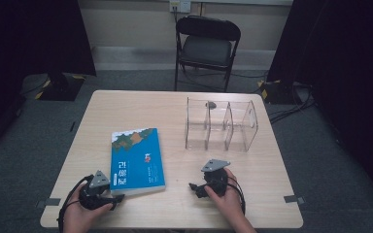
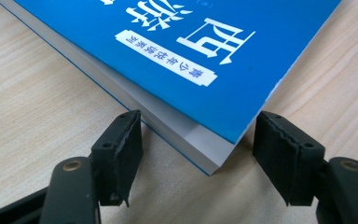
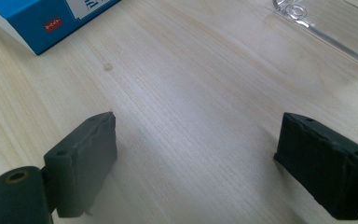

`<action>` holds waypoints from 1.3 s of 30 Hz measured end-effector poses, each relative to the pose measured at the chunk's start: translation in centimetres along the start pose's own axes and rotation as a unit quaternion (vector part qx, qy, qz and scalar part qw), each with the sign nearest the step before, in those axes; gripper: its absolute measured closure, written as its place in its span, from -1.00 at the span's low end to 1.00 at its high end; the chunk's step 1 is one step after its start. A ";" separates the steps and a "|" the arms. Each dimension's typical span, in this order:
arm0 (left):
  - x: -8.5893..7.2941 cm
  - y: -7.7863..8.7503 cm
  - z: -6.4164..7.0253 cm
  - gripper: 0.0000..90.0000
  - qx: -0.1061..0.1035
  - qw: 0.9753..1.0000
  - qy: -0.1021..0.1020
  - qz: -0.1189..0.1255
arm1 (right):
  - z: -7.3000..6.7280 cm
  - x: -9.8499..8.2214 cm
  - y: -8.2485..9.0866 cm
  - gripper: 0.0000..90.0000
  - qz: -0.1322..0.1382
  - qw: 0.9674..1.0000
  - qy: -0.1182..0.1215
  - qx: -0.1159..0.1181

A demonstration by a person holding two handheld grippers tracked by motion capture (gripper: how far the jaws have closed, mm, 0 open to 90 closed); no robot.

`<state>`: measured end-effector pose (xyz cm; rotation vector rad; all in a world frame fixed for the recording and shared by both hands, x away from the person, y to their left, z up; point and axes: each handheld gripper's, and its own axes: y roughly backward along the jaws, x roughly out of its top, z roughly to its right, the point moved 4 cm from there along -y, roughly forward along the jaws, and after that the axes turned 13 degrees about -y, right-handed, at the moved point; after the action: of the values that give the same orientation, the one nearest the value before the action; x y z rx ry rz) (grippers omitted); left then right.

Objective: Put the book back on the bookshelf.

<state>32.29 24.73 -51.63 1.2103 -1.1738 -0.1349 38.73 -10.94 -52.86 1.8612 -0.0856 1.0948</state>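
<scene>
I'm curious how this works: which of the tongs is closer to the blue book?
The left. The left tongs straddle the near corner of the book, one jaw on each side. The right tongs rest on the bare table, off to the book's right.

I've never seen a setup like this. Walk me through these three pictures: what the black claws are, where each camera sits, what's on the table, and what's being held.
A person sits at a wooden table with a hand-held two-jaw gripper in each hand. The high view looks down from above; the other two cameras ride on the grippers. The left gripper has its jaws on either side of the corner of a blue book, not visibly pinching it. The right gripper is open over bare wood. A clear plastic divided organizer stands farther back, a folding chair beyond.
</scene>
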 end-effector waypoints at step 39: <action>1.3 1.2 -0.7 -0.17 -0.019 0.999 0.024 0.021 | 0.0 0.0 0.0 -0.75 0.000 1.000 0.000 0.000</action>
<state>32.83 24.90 -49.81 1.1481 -1.1500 -0.0962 38.73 -10.94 -52.86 1.8614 -0.0856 1.0948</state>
